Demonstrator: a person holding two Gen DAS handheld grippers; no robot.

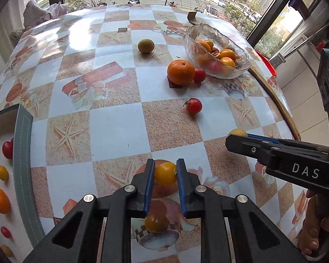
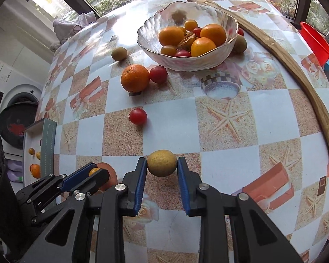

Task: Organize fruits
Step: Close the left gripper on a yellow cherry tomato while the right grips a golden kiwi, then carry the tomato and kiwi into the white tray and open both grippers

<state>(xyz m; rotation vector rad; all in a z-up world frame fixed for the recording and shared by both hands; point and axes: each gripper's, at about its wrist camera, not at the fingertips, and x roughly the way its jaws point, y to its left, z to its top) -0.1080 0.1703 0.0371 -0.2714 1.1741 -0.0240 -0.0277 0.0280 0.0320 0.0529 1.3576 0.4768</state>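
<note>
My left gripper (image 1: 165,164) is shut on a yellow cherry tomato (image 1: 165,173), pinched between its blue pads. Under its fingers a second yellow tomato (image 1: 156,221) lies on the table. My right gripper (image 2: 161,161) is shut on a round yellow-green fruit (image 2: 162,163) close over the tablecloth. Each gripper shows in the other's view: the right gripper (image 1: 236,139) to the right, the left gripper (image 2: 98,171) at lower left. A glass bowl (image 2: 147,46) of oranges and tomatoes stands farther back. A grey-rimmed tray (image 1: 22,153) with small tomatoes sits at the left.
Loose on the checked cloth lie an orange (image 2: 134,78), two red tomatoes (image 2: 158,74) (image 2: 138,116) and a green-brown fruit (image 2: 119,54); another green fruit (image 2: 239,43) sits beside the bowl. A wooden strip (image 2: 296,70) lines the right table edge, with a red bucket (image 2: 315,41) beyond.
</note>
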